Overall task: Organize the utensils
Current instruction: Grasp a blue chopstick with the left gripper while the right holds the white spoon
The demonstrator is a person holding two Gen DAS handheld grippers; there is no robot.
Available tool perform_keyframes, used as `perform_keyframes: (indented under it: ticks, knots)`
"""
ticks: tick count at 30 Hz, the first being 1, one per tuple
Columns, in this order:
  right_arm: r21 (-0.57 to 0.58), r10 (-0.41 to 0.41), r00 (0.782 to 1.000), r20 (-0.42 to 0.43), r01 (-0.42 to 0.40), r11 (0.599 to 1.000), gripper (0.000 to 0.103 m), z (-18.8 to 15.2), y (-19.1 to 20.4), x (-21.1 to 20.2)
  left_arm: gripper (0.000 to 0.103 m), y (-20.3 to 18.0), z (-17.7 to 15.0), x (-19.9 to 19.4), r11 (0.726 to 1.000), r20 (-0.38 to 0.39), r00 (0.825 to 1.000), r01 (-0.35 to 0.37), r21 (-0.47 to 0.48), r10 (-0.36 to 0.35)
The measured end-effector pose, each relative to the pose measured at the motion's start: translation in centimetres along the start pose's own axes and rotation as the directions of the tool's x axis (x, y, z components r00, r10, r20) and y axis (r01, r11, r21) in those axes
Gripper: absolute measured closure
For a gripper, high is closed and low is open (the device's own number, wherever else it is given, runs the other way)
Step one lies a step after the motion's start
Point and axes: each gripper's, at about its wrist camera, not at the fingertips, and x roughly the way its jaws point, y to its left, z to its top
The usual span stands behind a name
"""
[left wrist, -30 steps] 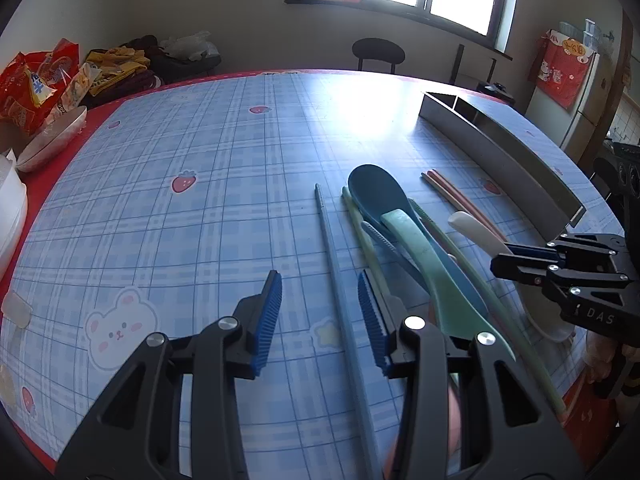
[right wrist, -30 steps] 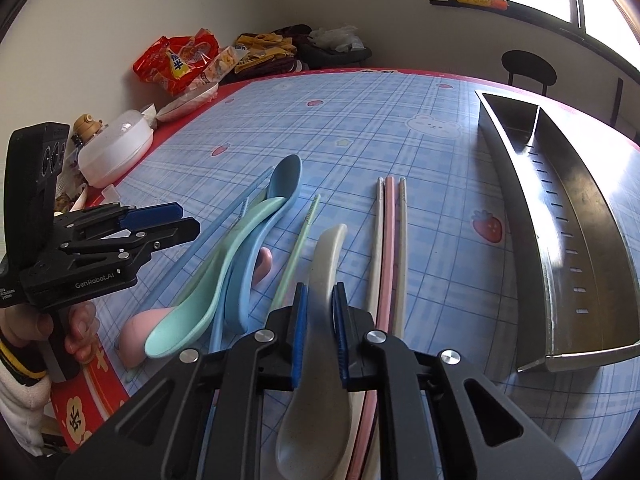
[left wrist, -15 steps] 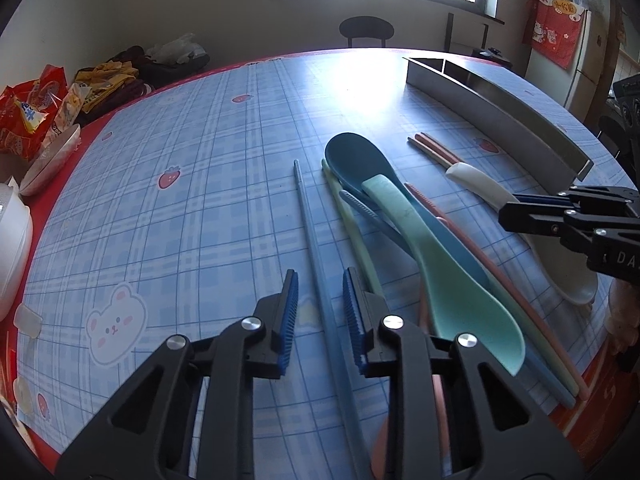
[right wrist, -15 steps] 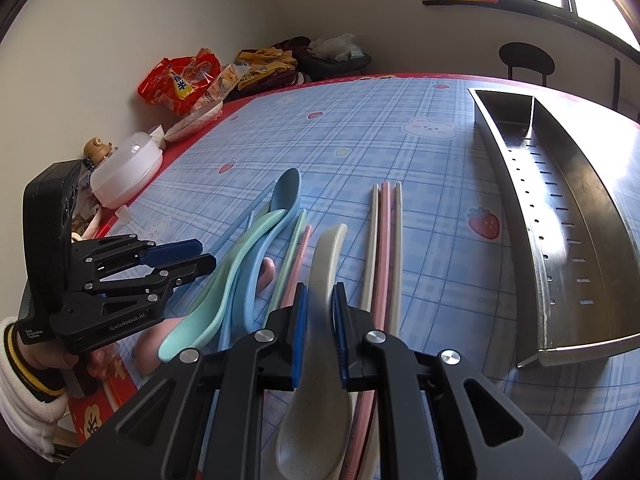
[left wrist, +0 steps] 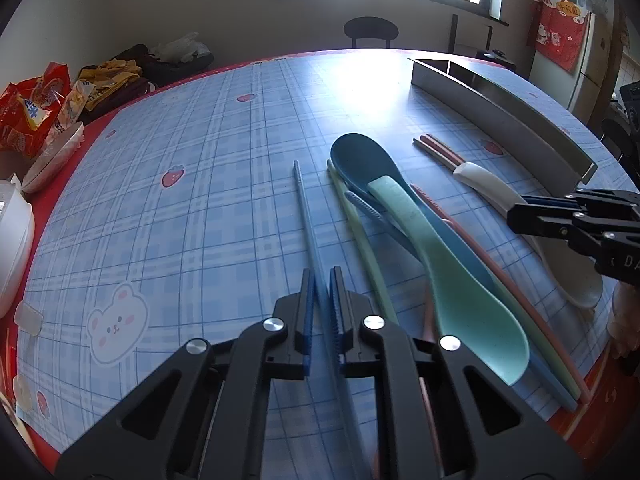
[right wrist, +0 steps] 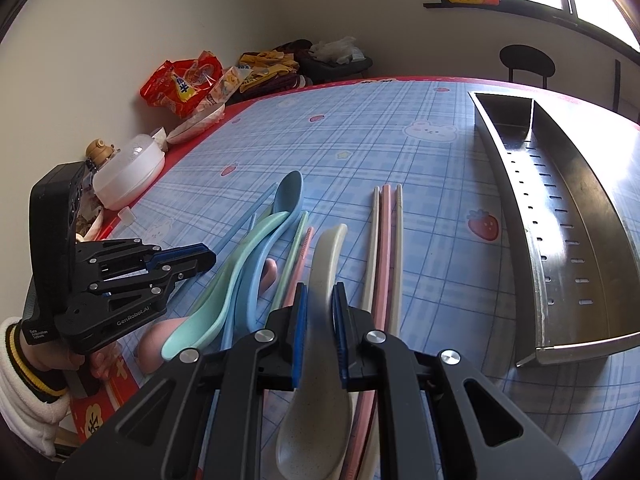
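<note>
Left wrist, blue chopstick [left wrist: 308, 216] pinched in left hand-held gripper [left wrist: 320, 280]

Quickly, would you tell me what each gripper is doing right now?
Left gripper: shut on the blue chopstick.
Right gripper: shut on the white spoon.

Left gripper [left wrist: 321, 300] fingers [left wrist: 306, 304] clamp a blue chopstick [left wrist: 306, 216] on the checked tabletop [left wrist: 200, 200]; spoons [left wrist: 432, 240] lie right of centre, steel tray [left wrist: 500, 120] upper right.
</note>
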Motion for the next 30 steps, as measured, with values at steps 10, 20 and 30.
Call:
perform_keyframes:
  ticks: [10,20,30]
  knots:
    - [0.003,0.001,1.000,0.004,-0.001,1.000,0.090,0.0,-0.1,-0.1,0.093,2.0,-0.3,-0.8,0.994,0.043,0.998,0.040,-0.101,-0.036]
    - [-0.002,0.020,1.000,0.008,-0.020,1.000,0.090,-0.1,0.0,-0.3,0.093,4.2,-0.8,-1.9,0.972,0.112,0.992,0.080,-0.222,-0.056]
    - [0.011,0.045,0.999,0.014,-0.045,0.999,0.090,-0.1,-0.2,-0.3,0.093,4.7,-1.1,-2.7,0.965,0.155,0.986,0.098,-0.244,-0.061]
